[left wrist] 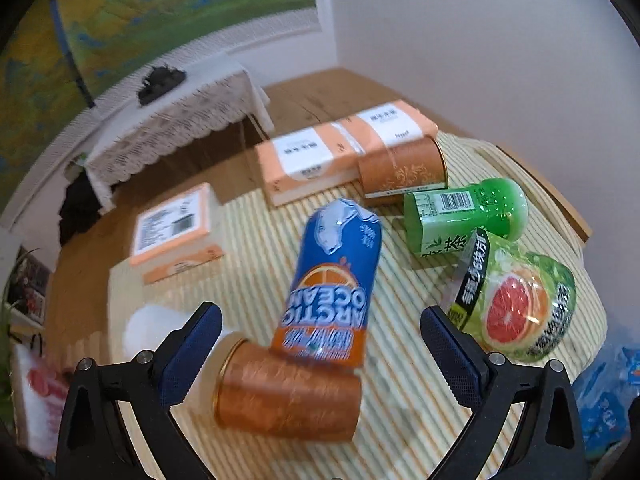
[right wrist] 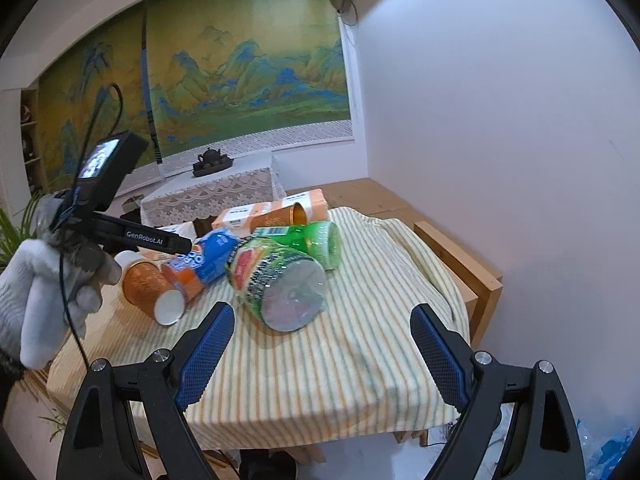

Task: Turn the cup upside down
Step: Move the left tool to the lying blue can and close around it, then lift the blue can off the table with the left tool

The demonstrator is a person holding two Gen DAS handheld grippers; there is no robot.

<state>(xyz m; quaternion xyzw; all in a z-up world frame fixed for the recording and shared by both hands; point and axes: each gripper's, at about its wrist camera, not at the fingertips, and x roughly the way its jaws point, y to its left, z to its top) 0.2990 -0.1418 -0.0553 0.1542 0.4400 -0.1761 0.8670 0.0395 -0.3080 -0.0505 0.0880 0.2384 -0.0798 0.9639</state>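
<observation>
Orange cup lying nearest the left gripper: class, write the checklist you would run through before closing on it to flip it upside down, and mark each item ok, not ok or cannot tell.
1. Left gripper open wide enough: ok, the orange cup lies between its fingers.
2. Cup free of neighbours: not ok, the blue can leans against it.
3. Cup empty: cannot tell, its mouth faces away in the left wrist view.
4. Right gripper out of the way: ok, open over bare striped cloth.
5. Space to set the cup down: ok, bare cloth in front.
6. Picture sharp enough to judge contact: not ok, the cup is blurred.
</observation>
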